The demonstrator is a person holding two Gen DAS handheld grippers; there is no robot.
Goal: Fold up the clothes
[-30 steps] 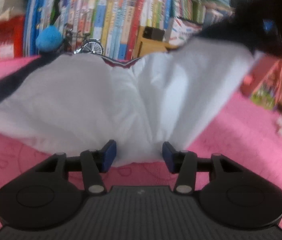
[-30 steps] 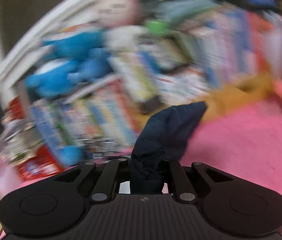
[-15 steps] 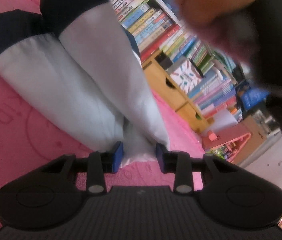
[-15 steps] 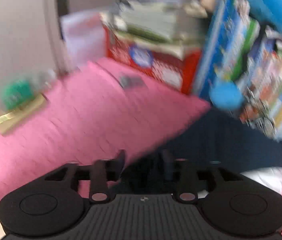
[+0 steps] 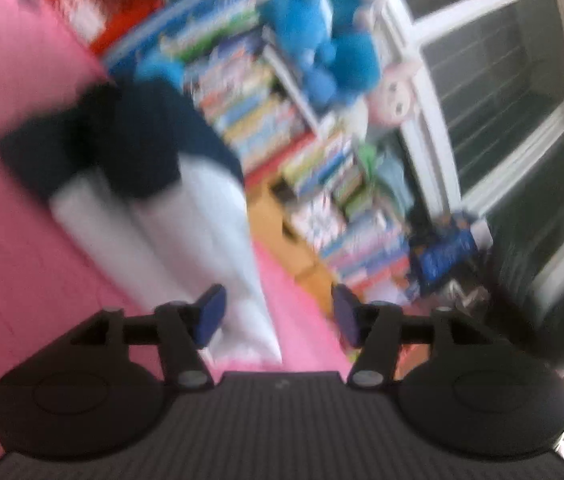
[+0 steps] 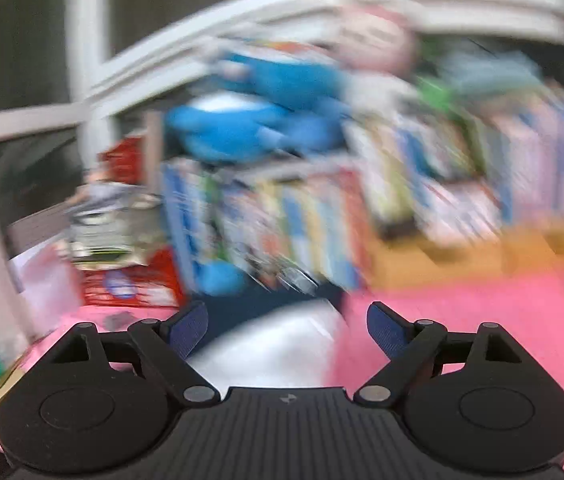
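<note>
A white garment with navy sleeves [image 5: 185,216] lies on the pink cloth [image 5: 13,240], folded lengthwise into a long strip with the navy part at its far end. My left gripper [image 5: 277,314] is open, its jaws spread just above the strip's near white end. In the right wrist view the same garment [image 6: 277,344] shows white near and navy beyond. My right gripper [image 6: 288,330] is open and empty above it. Both views are blurred by motion.
A bookshelf full of colourful books [image 6: 322,216] runs along the far edge of the pink surface, with a blue plush toy [image 5: 322,44] on top. A red box [image 6: 129,280] and a white-framed window [image 5: 502,80] are behind.
Both grippers have opened and let go: the left released the white hem, the right released the navy sleeve. The garment now lies folded lengthwise on the pink cloth, and both cameras have swung.
</note>
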